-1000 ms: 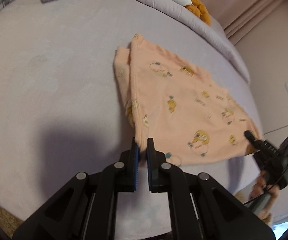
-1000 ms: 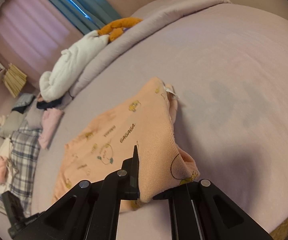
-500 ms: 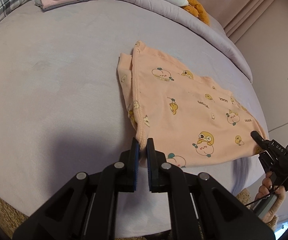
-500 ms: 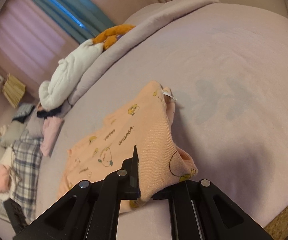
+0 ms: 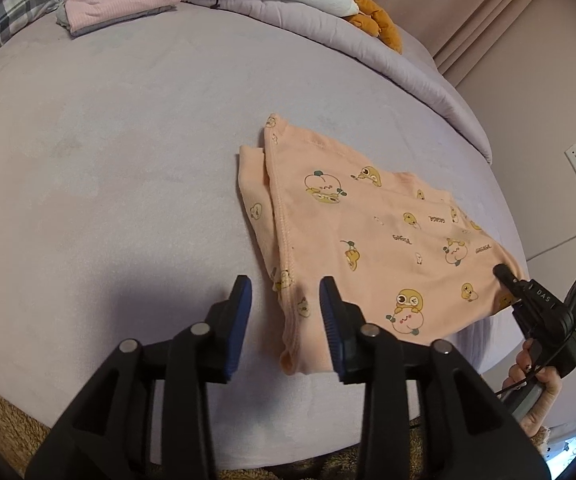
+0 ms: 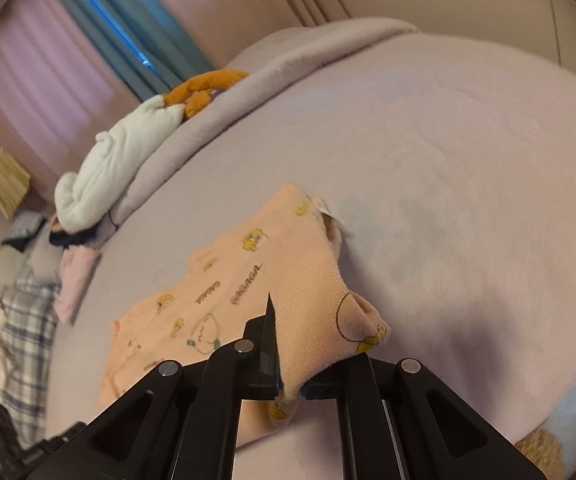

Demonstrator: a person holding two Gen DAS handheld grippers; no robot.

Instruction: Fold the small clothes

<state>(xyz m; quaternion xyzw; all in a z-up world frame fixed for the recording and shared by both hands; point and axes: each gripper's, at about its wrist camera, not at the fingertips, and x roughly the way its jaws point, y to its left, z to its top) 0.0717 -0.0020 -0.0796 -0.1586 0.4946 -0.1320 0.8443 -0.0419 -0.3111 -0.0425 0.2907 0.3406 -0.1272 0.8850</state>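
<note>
Peach garment point(image 5: 372, 248) released: left hand-held gripper point(image 5: 285, 304) opening (right hand-held gripper point(image 6: 288, 376) still pinching).

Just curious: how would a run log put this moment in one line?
step: folding | left tongs: opening, shirt corner between, unpressed | right tongs: shut on shirt | bed

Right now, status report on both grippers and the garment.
Left gripper opening, fingers off cloth. Right gripper clamped on peach garment corner. Garment folded on bed; nothing blocking.
</note>
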